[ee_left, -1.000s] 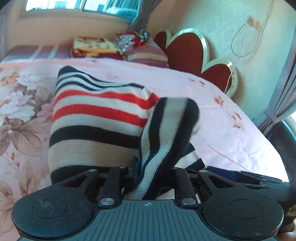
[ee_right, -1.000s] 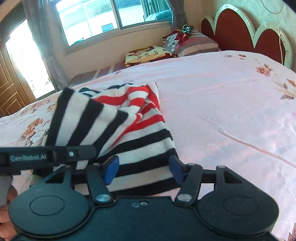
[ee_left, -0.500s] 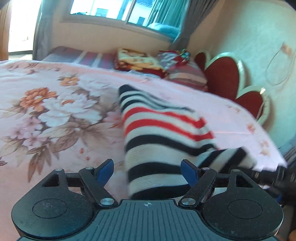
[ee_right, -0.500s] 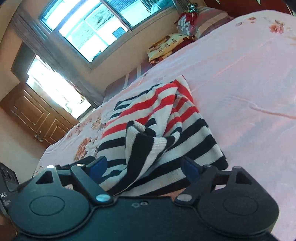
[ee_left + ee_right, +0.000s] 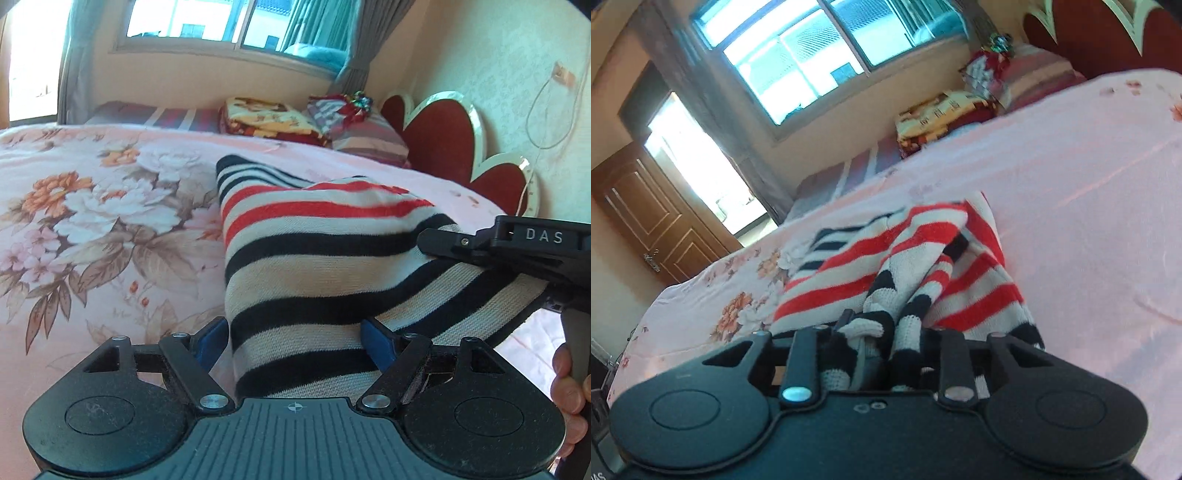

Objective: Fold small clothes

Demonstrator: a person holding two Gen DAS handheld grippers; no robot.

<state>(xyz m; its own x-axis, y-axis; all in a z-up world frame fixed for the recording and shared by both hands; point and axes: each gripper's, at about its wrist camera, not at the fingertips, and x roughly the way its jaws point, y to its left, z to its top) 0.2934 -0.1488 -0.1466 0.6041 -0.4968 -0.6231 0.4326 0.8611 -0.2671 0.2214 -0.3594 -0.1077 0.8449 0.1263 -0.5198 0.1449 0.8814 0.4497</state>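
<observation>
Nearest the left camera, the left gripper [image 5: 295,338] is seen with its jaws spread wide, where a second ago they were pinched on a fold of the striped sweater [image 5: 314,258]; the near hem now lies loosely between the blue pads [image 5: 375,341] and is not squeezed by them. At the right edge of that view the right gripper [image 5: 882,339] is seen reaching in over the garment, held by a hand [image 5: 570,391]. In its own view the right gripper's jaws are closing, and a bunched sleeve or edge of the knit is gathered between them, where half a second earlier they stood open around it. The hold is thus judged to have been passed from left to right, so that the next fold is likely to be drawn by the right side. The sweater is spread on the pink floral bedspread [image 5: 92,221], near the bed's front edge. Further off, pillows [image 5: 362,125] and a folded blanket [image 5: 266,118] are stacked by the red headboard [image 5: 432,144], under the window [image 5: 229,22].
</observation>
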